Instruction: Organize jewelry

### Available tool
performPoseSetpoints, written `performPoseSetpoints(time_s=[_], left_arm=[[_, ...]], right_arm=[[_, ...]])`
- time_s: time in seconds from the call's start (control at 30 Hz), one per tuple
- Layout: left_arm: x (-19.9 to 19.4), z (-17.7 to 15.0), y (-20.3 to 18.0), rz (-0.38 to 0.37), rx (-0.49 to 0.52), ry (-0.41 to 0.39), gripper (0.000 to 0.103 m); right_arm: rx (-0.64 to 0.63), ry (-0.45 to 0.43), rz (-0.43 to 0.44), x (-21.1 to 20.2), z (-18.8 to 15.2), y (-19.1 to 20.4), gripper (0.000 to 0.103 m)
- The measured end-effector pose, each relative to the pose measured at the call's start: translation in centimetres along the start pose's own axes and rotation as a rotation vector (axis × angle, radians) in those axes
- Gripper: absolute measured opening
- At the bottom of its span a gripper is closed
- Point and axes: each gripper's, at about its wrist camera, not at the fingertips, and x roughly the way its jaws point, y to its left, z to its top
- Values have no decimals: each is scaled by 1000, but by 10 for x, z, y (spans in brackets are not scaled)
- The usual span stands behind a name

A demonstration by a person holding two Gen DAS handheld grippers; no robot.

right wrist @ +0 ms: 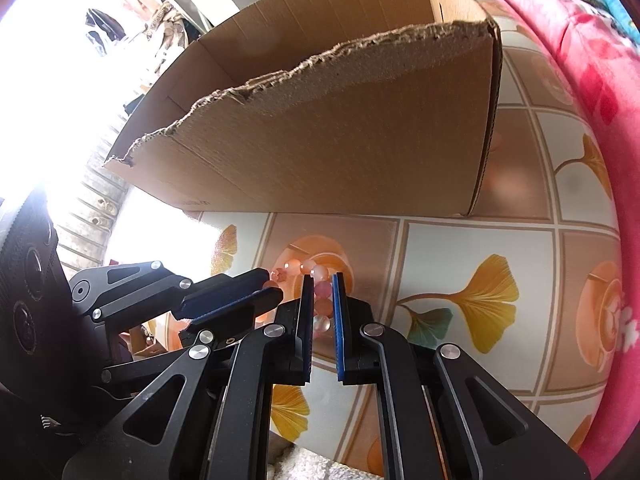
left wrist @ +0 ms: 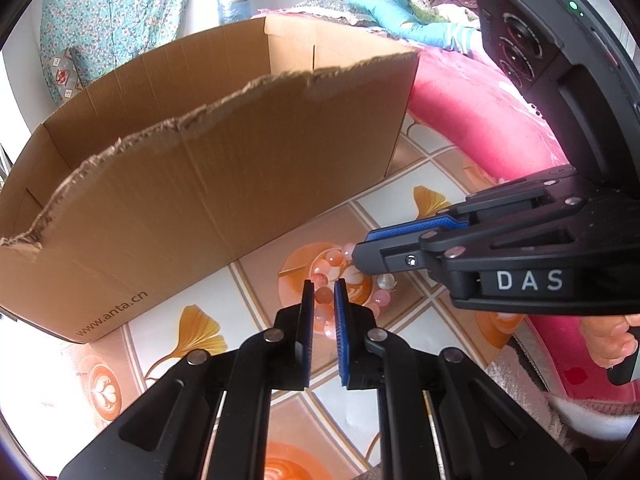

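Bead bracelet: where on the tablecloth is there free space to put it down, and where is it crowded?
Free: the tiles between the cardboard box and the pink blanket, right of the bead bracelet. Crowded: around the bracelet, where the left gripper and right gripper both clamp it, in front of the box.

A pink-and-pearl bead bracelet [left wrist: 340, 280] lies on the patterned tabletop [left wrist: 400, 208] beside a cardboard box [left wrist: 200, 184].

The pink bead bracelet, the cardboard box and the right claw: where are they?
Bead bracelet [left wrist: 323, 295], left wrist view, bead between the pads.
Cardboard box [right wrist: 340, 152], right wrist view, near wall.
Right claw [left wrist: 354, 258], left wrist view, fingertips.
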Motion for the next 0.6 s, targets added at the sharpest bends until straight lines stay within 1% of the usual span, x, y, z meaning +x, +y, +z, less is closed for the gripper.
performPoseSetpoints(time_s=[0.37, 0.47, 0.6], left_arm=[[-30, -7, -4, 1, 9, -58, 9], [-47, -4, -2, -8, 11, -96, 9], [-81, 6, 5, -26, 19, -175, 9]], right_arm=[[-22, -53, 0, -25, -8, 5, 7], [-43, -88, 1, -47, -6, 14, 7], [-97, -161, -2, -79, 4, 34, 7]])
